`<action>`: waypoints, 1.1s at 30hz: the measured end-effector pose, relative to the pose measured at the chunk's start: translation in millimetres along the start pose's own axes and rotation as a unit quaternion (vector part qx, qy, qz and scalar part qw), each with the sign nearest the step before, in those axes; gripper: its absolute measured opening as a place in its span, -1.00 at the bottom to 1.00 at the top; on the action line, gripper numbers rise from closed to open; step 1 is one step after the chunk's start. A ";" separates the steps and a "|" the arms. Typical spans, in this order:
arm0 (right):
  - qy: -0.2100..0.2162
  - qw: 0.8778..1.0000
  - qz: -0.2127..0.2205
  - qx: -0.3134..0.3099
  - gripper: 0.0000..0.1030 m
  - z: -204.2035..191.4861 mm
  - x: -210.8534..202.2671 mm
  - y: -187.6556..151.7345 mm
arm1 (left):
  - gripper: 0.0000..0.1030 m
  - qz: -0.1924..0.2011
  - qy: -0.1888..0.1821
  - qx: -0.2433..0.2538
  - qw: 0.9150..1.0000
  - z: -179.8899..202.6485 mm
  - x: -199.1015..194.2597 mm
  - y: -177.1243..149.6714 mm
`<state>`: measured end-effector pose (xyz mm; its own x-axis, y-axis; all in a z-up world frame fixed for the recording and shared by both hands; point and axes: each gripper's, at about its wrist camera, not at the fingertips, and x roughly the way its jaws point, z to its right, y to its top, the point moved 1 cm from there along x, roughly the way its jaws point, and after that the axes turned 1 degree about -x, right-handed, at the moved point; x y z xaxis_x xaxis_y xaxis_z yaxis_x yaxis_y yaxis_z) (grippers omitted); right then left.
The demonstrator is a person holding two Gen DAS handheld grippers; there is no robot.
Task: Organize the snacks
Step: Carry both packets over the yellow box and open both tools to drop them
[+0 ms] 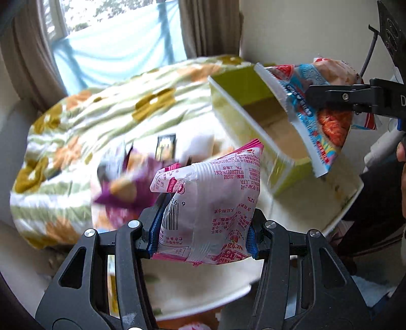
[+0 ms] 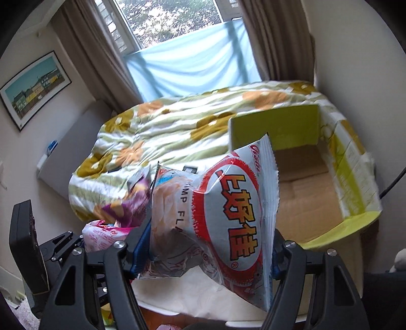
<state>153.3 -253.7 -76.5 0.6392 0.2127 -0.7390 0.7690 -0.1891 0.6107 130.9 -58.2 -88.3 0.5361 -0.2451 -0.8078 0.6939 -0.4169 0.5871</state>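
Right claw (image 2: 203,251) clamping silver shrimp-chip bag (image 2: 228,203); green cardboard box (image 2: 352,162) sitting open beyond, on floral bedspread (image 2: 157,127).

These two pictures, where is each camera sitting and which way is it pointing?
Left wrist view: sits on the left tool, looks along its fingers at the pink snack bag it grips; the right tool shows at the right edge.
Right wrist view: sits on the right tool, looks past its shrimp snack bag toward the window; the left tool's body shows lower left.
Shared: green cardboard box, flowered blanket, both bags.
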 end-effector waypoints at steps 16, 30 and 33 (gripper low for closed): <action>-0.019 1.000 -0.021 0.001 0.32 149.4 28.1 100.4 | -0.07 0.006 0.001 -0.041 0.999 81.5 111.8 192.9; -0.006 0.997 -0.078 -0.002 0.33 216.0 77.9 114.9 | 0.87 -0.084 0.021 -0.080 0.993 115.6 232.4 230.4; -0.011 0.997 -0.080 -0.008 0.35 217.4 84.0 112.0 | 0.99 -0.075 0.028 -0.080 0.994 110.6 227.4 223.1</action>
<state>290.9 -465.4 -131.9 0.5086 0.2178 -0.8330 0.8609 -0.1389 0.4894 354.4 -303.7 -146.9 0.4433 -0.1400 -0.8854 0.8331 -0.3003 0.4646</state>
